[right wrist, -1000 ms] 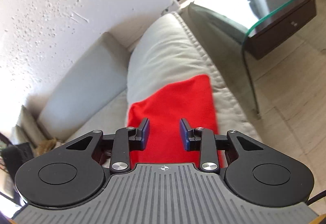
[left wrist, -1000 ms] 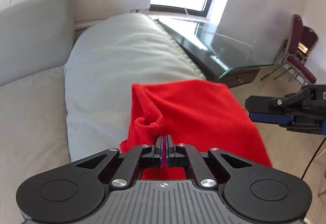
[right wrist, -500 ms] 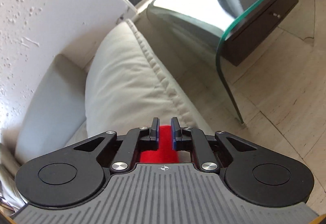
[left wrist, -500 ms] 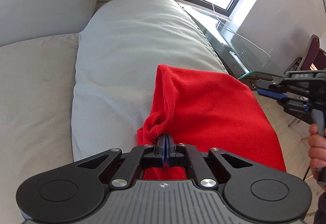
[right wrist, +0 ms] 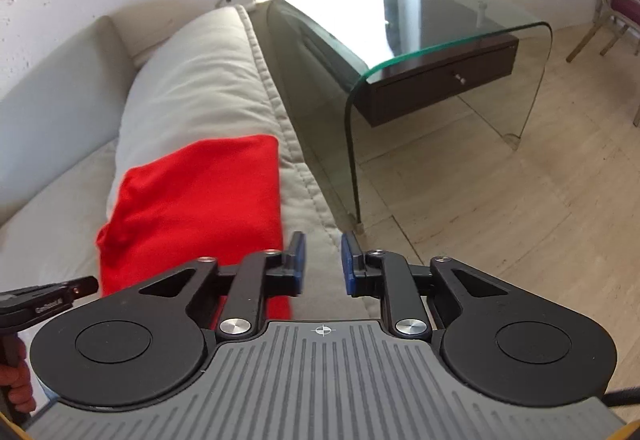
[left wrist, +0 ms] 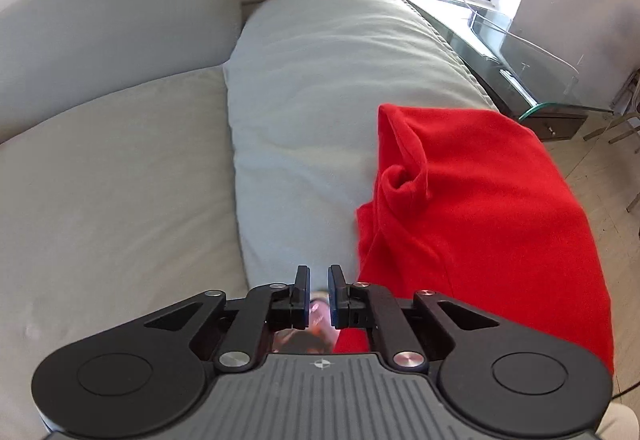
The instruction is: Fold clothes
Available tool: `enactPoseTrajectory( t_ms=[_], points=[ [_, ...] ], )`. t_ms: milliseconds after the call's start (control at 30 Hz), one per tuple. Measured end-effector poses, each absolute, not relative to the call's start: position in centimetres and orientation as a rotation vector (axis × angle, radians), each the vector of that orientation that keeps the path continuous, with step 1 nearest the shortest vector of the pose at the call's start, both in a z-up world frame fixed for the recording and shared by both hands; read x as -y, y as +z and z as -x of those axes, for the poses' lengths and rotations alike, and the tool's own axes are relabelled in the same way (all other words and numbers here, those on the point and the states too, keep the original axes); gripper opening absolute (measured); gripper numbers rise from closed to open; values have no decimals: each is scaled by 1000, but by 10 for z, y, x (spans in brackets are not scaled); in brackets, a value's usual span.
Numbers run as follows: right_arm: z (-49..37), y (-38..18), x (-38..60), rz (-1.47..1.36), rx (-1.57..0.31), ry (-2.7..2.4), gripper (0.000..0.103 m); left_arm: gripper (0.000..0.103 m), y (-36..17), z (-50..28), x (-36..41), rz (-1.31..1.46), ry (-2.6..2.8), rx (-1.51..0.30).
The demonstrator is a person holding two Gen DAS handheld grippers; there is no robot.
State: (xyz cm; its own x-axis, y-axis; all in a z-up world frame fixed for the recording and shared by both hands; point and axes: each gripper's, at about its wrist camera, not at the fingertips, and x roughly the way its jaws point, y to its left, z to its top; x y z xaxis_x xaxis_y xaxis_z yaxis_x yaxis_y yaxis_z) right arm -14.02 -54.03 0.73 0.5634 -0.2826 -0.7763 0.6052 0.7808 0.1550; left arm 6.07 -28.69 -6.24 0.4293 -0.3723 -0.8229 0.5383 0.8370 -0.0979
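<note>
Grey sofa cushions [left wrist: 120, 200] fill the left wrist view, backed by a white wall and a bright window. A padded sofa arm [left wrist: 340, 80] runs away from the camera toward that window. Draped over this arm is the red garment [left wrist: 480, 220], folded into a rough oblong whose long axis is seen to follow the arm's length, its far edge pointing at the window. A bunched, rolled-in fold is visible on its left side in the left wrist view only; from the right wrist view the cloth [right wrist: 192, 208] appears smooth. A glass side table [right wrist: 440, 40] with a dark drawer is fully seen only in the right wrist view.

The left tongs [left wrist: 318, 280] are opening, a narrow gap showing, nothing held. The right tongs [right wrist: 323, 260] are opening wider, empty, just beside the garment's edge.
</note>
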Motion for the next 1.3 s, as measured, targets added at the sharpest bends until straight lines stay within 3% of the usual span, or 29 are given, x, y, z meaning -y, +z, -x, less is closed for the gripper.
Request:
enactPoseTrajectory(
  t_ms=[33, 100, 167, 200, 233, 267, 367, 700, 1300],
  points=[
    [148, 17, 527, -405, -806, -534, 58, 10, -56, -52, 279, -184, -583, -977],
    [162, 36, 498, -344, -791, -515, 70, 23, -41, -31, 264, -166, -609, -982],
    [169, 51, 476, -317, -802, -487, 84, 43, -23, -7, 255, -148, -640, -976],
    [175, 56, 466, -310, -807, -477, 88, 46, -14, 5, 251, -139, -656, -971],
    [181, 62, 455, -304, -811, -468, 90, 54, -5, 17, 248, -130, -672, -967],
    [184, 66, 446, -300, -817, -469, 92, 69, 3, 29, 244, -115, -690, -964],
    [190, 78, 421, -297, -845, -486, 95, 84, 18, 60, 236, -90, -710, -946],
    [226, 104, 378, -302, -911, -508, 97, 97, 44, 100, 225, -128, -687, -956],
    [241, 131, 381, -271, -896, -578, 99, 97, 58, 104, 245, -138, -687, -976]
  ],
)
